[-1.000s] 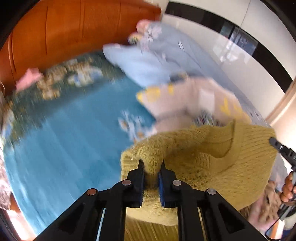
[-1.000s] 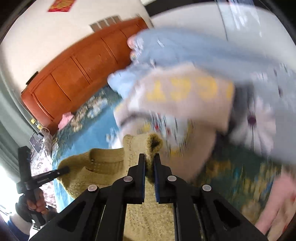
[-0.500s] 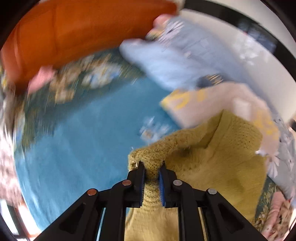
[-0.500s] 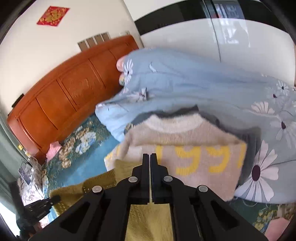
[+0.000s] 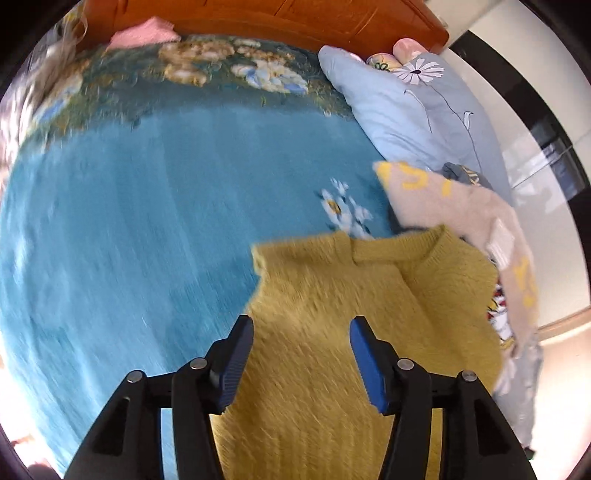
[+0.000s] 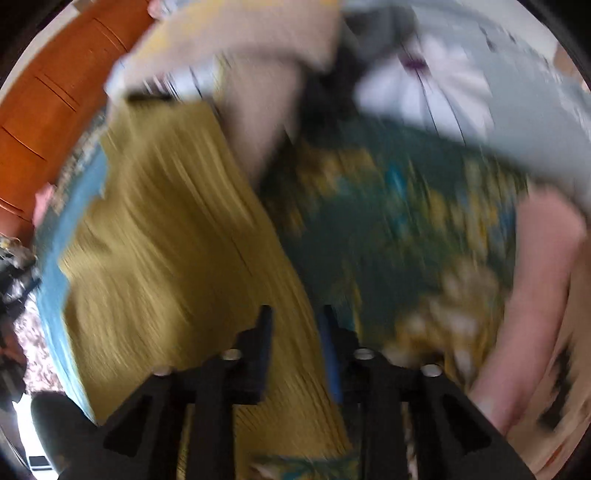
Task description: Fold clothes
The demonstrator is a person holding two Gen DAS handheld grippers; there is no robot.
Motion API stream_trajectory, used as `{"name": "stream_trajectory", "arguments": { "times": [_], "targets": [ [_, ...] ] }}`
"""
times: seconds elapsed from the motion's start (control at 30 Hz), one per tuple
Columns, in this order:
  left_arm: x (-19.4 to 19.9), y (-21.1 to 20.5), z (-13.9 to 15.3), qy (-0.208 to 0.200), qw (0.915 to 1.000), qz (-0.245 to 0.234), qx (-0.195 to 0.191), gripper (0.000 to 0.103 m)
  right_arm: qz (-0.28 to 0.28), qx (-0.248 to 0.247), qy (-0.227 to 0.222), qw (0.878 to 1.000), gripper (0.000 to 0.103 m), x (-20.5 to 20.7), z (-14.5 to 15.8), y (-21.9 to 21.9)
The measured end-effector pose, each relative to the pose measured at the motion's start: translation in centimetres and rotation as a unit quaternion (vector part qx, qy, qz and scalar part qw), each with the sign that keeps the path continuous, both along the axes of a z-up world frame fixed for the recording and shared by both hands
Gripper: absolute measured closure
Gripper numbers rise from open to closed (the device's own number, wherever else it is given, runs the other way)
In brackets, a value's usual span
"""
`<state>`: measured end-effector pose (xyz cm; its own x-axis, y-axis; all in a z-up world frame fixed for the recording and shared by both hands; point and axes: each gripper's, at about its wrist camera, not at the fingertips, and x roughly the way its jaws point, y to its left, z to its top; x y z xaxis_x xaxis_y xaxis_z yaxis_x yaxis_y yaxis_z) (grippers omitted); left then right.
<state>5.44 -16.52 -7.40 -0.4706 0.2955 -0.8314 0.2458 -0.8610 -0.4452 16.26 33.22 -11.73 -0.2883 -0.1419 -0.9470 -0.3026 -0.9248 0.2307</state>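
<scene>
A mustard-yellow knitted sweater (image 5: 362, 295) lies spread on the blue bedspread (image 5: 147, 221), its collar pointing away from me. My left gripper (image 5: 301, 354) hovers open over its lower part, nothing between the blue pads. In the blurred right wrist view the same sweater (image 6: 166, 221) stretches to the left. My right gripper (image 6: 295, 325) stands open above the sweater's right edge, holding nothing.
A beige sweater with yellow letters (image 5: 461, 206) and a light-blue flowered quilt (image 5: 424, 110) lie at the right. An orange wooden headboard (image 5: 258, 14) runs along the far side. A pink cloth (image 5: 144, 31) lies at the far left; a pink garment (image 6: 535, 277) lies right of the right gripper.
Both grippers have let go of the yellow sweater and opened. The sweater now lies flat on the bed; both cameras have swung down and back.
</scene>
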Motion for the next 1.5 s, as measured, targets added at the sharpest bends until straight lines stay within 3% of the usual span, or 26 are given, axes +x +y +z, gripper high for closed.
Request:
{"name": "stream_trajectory", "arguments": {
  "times": [0.17, 0.23, 0.27, 0.47, 0.53, 0.67, 0.9, 0.97, 1.07, 1.23, 1.33, 1.5],
  "targets": [
    [2.1, 1.0, -1.8, -0.024, 0.9996, -0.005, 0.017, 0.045, -0.025, -0.025, -0.037, 0.999, 0.069, 2.6, -2.9, -0.3],
    [2.9, 1.0, -2.1, -0.025, 0.9995, -0.001, 0.018, 0.045, -0.03, -0.017, -0.033, 0.999, 0.078, 2.8, -2.8, -0.8],
    [3.2, 0.9, -2.2, -0.024, 0.9995, 0.002, 0.018, 0.044, -0.029, -0.017, -0.031, 0.999, 0.091, 2.7, -2.5, -1.1],
    [3.7, 0.0, -1.4, -0.006, 0.9998, 0.009, 0.015, 0.044, -0.016, 0.032, -0.021, 0.999, 0.093, 2.8, -0.3, -1.8],
    [3.7, -0.4, -1.7, -0.01, 0.9996, 0.016, 0.021, 0.044, -0.03, 0.077, -0.019, 0.996, 0.093, 3.3, 0.6, -0.7],
    [3.4, -1.1, -2.9, -0.034, 0.9983, 0.028, 0.038, 0.044, -0.082, 0.072, -0.051, 0.993, 0.094, 3.8, -0.4, 2.8],
    [2.9, -2.7, -3.2, -0.029, 0.9964, 0.047, 0.064, 0.043, -0.021, 0.103, -0.051, 0.993, 0.093, 1.6, 1.1, 0.2],
    [2.2, -3.1, -3.4, -0.028, 0.9962, 0.05, 0.066, 0.042, -0.004, 0.107, -0.052, 0.993, 0.09, 1.0, 1.8, -0.2],
    [0.7, -3.5, -3.4, -0.021, 0.997, 0.047, 0.057, 0.041, 0.017, 0.13, -0.033, 0.991, 0.072, -0.2, 3.9, -1.1],
    [-2.5, -4.3, -3.5, -0.024, 0.9981, 0.029, 0.048, 0.039, 0.049, 0.15, 0.027, 0.987, 0.07, -3.3, 8.1, -3.1],
    [-4.4, -4.5, -3.4, -0.02, 0.999, 0.007, 0.039, 0.033, 0.085, 0.142, 0.049, 0.985, 0.058, -5.2, 8.5, -5.0],
    [-7.5, -3.9, -4.1, -0.029, 0.9985, -0.046, -0.004, 0.031, 0.179, 0.143, 0.086, 0.97, 0.057, -10.4, 8.8, -12.4]
  ]
}}
